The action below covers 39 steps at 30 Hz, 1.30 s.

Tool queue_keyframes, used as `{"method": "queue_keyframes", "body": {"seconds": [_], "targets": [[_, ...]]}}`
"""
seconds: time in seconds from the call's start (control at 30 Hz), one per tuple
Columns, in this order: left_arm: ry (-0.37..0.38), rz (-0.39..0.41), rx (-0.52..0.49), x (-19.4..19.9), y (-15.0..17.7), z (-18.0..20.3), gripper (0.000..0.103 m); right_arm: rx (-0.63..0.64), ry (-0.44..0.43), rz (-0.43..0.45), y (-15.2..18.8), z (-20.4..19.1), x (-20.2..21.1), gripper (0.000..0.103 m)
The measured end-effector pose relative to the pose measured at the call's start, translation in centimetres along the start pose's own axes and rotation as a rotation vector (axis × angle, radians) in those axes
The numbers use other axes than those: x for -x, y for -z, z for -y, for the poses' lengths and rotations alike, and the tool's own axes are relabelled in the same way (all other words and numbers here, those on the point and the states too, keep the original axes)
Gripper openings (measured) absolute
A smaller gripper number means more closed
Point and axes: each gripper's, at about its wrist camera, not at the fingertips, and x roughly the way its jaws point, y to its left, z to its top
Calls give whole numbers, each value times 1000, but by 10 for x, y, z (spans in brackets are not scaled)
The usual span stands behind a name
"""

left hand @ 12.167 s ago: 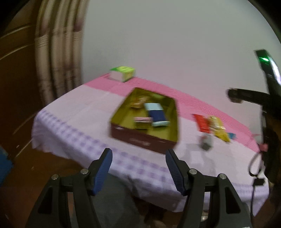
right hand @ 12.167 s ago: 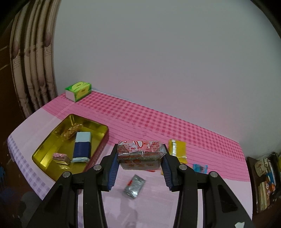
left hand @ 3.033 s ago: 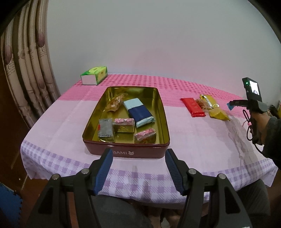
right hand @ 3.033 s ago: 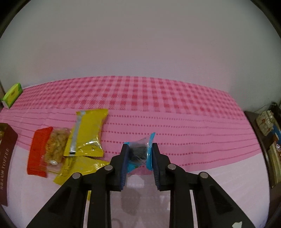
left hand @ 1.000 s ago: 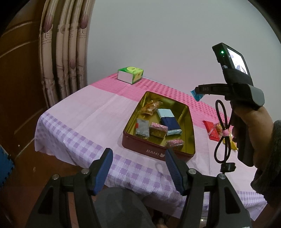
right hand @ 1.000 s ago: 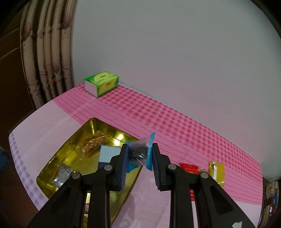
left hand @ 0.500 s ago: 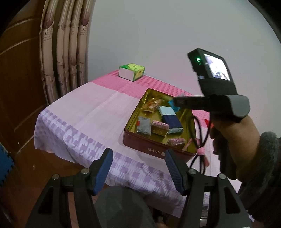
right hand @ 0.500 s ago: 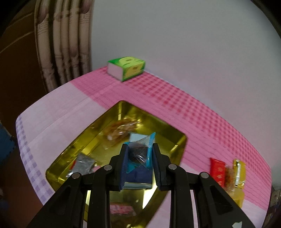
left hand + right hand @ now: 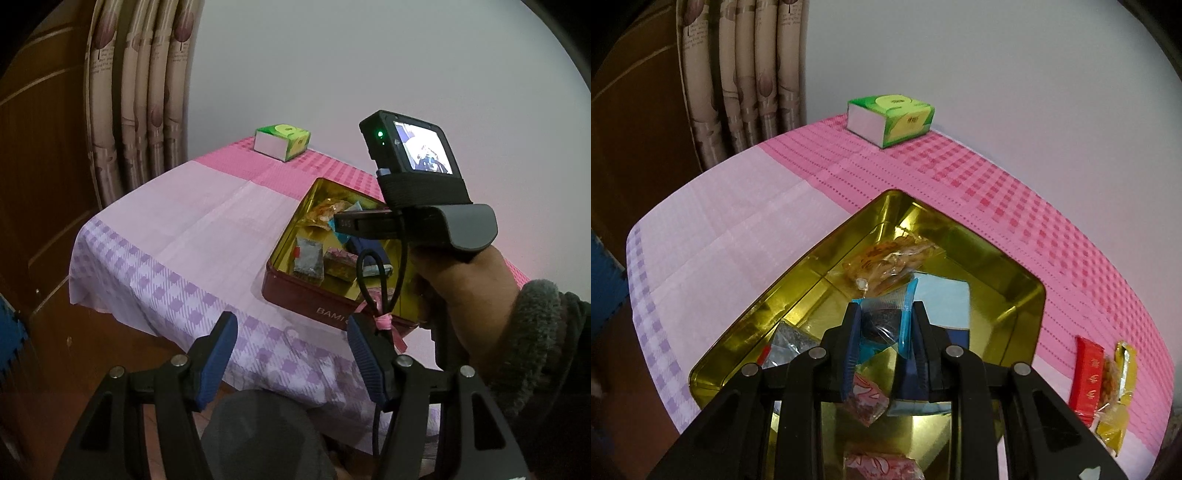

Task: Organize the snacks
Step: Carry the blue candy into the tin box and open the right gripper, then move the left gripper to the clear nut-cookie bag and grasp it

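Left wrist view: the left gripper (image 9: pixel 291 345) hangs with its jaws parted and nothing between them, short of the table edge. At two o'clock a hand (image 9: pixel 465 291) holds the right gripper's handle over the gold-lined tin (image 9: pixel 291 280) on the pink tablecloth (image 9: pixel 192 229). A green tissue box (image 9: pixel 282 141) sits at twelve o'clock, near the wall, with a curtain (image 9: pixel 136 92) at ten o'clock.

Right wrist view: the right gripper (image 9: pixel 884 341) is clamped on a blue-edged snack packet (image 9: pixel 886 321), poised above the tin's interior. Beyond it, at twelve o'clock, lie an orange snack bag (image 9: pixel 890 260) and a light-blue pack (image 9: pixel 942 302). A silver packet (image 9: pixel 785 345) rests at nine o'clock. Red and yellow snacks (image 9: pixel 1102 376) lie on the cloth at three o'clock, outside the tin.
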Motion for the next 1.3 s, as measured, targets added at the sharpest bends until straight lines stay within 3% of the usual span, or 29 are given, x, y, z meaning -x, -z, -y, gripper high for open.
{"method": "queue_keyframes", "body": {"seconds": [0.47, 0.6, 0.7, 0.77, 0.9, 1.07, 1.3], "targets": [[-2, -19, 3, -4, 0, -1, 63, -2, -20, -33, 4, -2, -18, 25], [-2, -22, 1, -5, 1, 0, 63, -27, -49, -56, 6, 0, -23, 31], [-3, -18, -1, -5, 0, -1, 63, -78, -129, -48, 9, 7, -21, 41], [-5, -10, -3, -3, 0, -1, 63, -93, -143, -11, 12, 13, -11, 75], [-2, 15, -16, 1, 0, 1, 63, -177, -188, 97, 28, 46, 30, 79], [10, 41, -78, 7, 2, 16, 63, -261, -114, 151, 85, 108, 75, 80], [97, 40, -250, 0, 19, 66, 63, -478, 142, 95, 241, 218, 130, 80]]}}
